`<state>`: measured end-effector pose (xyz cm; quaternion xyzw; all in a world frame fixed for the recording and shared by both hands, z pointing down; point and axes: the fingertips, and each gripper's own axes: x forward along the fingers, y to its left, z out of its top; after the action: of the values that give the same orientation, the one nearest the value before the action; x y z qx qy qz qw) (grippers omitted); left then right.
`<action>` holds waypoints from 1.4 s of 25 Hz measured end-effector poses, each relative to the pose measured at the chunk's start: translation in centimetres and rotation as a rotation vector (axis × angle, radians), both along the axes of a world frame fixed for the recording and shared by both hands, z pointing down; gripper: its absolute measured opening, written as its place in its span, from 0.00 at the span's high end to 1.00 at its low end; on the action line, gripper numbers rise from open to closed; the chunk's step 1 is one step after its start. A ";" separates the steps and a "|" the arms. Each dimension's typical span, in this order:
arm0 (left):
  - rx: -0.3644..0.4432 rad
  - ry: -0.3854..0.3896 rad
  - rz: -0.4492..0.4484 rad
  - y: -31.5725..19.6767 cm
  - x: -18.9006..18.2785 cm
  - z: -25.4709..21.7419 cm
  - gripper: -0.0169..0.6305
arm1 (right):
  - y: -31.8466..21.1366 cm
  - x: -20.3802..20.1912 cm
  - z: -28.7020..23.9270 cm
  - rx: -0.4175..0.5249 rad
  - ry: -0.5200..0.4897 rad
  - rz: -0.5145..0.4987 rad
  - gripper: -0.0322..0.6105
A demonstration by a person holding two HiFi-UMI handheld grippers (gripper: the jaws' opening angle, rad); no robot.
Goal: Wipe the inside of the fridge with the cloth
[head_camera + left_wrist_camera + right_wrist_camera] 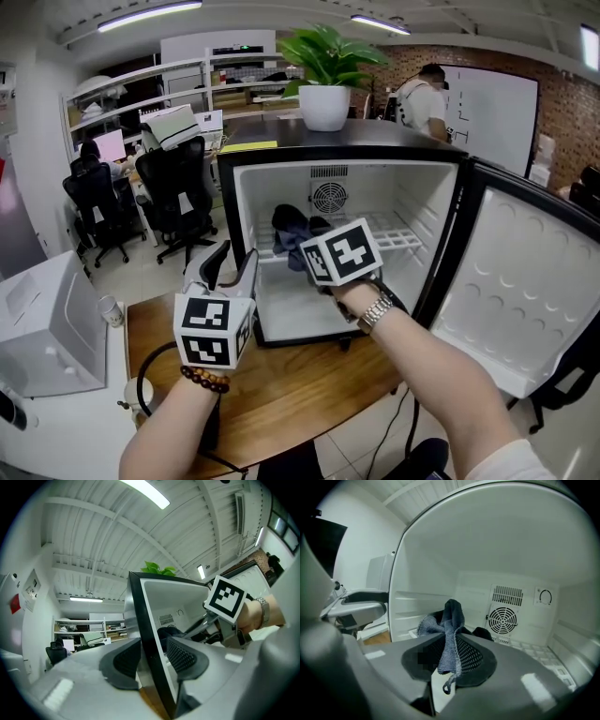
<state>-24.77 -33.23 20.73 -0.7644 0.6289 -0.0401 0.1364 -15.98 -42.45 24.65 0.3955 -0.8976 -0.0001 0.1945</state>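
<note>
Grippers, one in each hand, reach over a wood table (281,384) toward a small open fridge (337,155). The left gripper (232,264) points about level. Its jaws stand wide, clamped across the front edge of the fridge's left wall, one pad on the outer face and one on the inner. The right gripper (305,246), to the right of the left one and further forward, is inside the fridge, tilted slightly down. Its jaws are nearly together, pinching a blue-grey knit cloth (452,620). A short end with a loop hangs below the pads, and the rest bunches up just beyond the tips. A wire shelf (403,234) runs off to this gripper's right; whether the cloth touches it cannot be told. Straight ahead of the tips, on the white back wall, is a round fan grille (503,619) with a dial (545,596) to its right. The door (525,281) hangs open to the right of both grippers. Above them a potted plant (325,70) stands on the fridge top. Beyond are office chairs (178,192) and a person (422,98) beside a whiteboard (492,112).
</note>
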 end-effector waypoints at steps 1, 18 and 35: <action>0.001 0.000 0.000 0.0 0.0 0.0 0.70 | -0.2 0.7 0.0 0.002 -0.001 0.011 0.84; 0.004 0.012 -0.009 0.9 -0.1 0.0 0.70 | -2.4 12.3 -0.2 0.018 -0.007 0.207 0.84; 0.043 0.011 0.075 3.2 3.2 -1.3 0.70 | -3.2 19.5 -0.3 0.006 -0.027 0.379 0.84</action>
<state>-21.53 -30.04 19.41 -0.7847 0.6011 -0.0171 0.1508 3.49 -45.70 24.37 0.5583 -0.8095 0.0391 0.1777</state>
